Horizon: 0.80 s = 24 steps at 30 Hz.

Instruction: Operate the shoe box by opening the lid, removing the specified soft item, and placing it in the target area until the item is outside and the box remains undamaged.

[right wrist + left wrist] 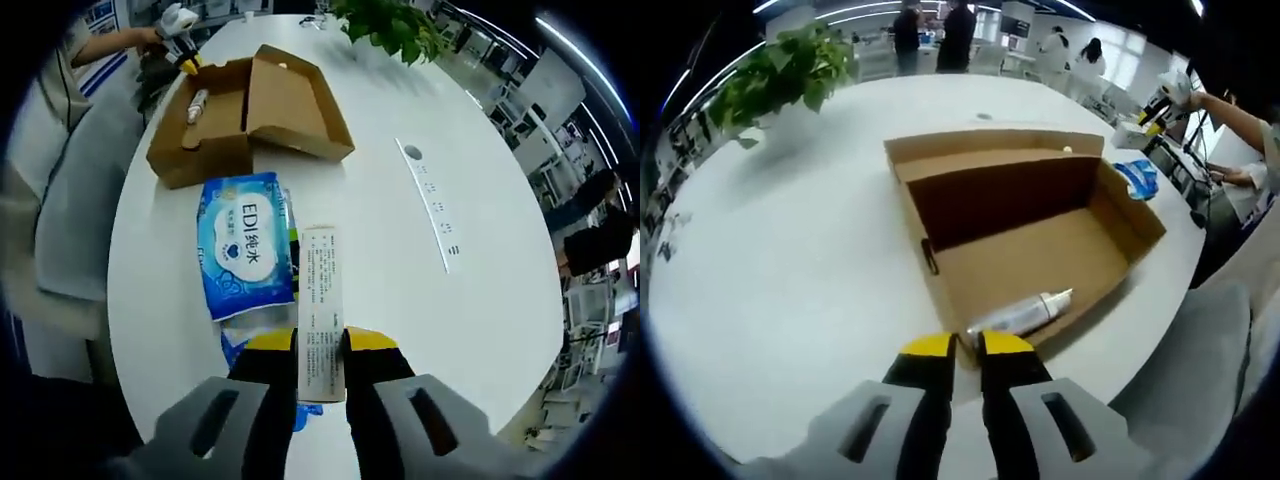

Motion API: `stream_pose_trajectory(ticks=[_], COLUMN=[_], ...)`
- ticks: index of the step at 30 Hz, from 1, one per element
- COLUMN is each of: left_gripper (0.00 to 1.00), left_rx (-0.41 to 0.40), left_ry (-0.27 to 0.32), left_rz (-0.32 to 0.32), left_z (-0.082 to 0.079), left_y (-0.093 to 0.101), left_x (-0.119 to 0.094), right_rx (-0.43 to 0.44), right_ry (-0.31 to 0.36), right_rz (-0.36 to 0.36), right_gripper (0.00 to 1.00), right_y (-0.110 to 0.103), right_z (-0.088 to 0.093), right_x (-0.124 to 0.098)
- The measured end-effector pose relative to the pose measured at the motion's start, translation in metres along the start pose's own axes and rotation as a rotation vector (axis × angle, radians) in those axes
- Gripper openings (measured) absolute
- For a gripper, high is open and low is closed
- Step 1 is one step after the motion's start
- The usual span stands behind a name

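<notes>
1. Left gripper view: the shoe box (1040, 235) is seen at frame centre with its lid (990, 148) folded back toward the top. A silver tube (1018, 315) lies inside along the near wall, just above the left gripper (968, 347), whose yellow-tipped jaws are nearly closed with nothing visibly between them. At right a blue wipes pack (1138, 178) rests beyond the box, on the white table (790, 300).

2. Left gripper view, surroundings: a potted plant (780, 65) occupies the upper left. Standing people and office desks are seen along the top edge, and a seated person at the right edge.

3. Right gripper view: a narrow printed carton (321, 315) is clamped between the jaws of the right gripper (321, 345) at lower centre. The wipes pack (245, 245) lies flat to its left, outside the box (240, 110) shown open at upper left.

4. Progress is judged as follows: the lid is open, the box appears undamaged, and the soft pack is already out. Whether the pack lies in the target area cannot be told.
</notes>
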<state>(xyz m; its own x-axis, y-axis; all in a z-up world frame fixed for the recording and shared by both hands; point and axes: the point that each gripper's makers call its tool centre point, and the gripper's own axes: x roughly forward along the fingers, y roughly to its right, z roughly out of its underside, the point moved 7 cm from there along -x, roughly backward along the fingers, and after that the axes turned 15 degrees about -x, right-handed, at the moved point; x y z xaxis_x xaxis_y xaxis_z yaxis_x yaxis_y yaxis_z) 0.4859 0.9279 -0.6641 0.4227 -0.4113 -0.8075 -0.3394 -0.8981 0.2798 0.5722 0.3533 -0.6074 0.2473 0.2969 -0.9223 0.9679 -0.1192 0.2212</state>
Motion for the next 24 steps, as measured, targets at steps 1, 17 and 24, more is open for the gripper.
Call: stream_pose_trajectory(ticks=[1,17,24], left_gripper=[0.06,0.06,0.04], left_rx=[0.001,0.038,0.066], left_ry=[-0.003,-0.03,-0.022], left_rz=[0.0,-0.013,-0.024], left_z=[0.0,-0.005,-0.011], left_y=[0.0,0.002,0.004], left_x=[0.0,-0.001,-0.009], right_rx=[0.0,-0.038,-0.081], right_ry=[-0.006,-0.071,-0.135], right_rz=[-0.002,-0.084,-0.105], right_gripper=[0.15,0.15,0.15], right_y=[0.002,0.002,-0.002], right_z=[0.004,0.041,0.063], right_x=[0.002,0.044,0.051])
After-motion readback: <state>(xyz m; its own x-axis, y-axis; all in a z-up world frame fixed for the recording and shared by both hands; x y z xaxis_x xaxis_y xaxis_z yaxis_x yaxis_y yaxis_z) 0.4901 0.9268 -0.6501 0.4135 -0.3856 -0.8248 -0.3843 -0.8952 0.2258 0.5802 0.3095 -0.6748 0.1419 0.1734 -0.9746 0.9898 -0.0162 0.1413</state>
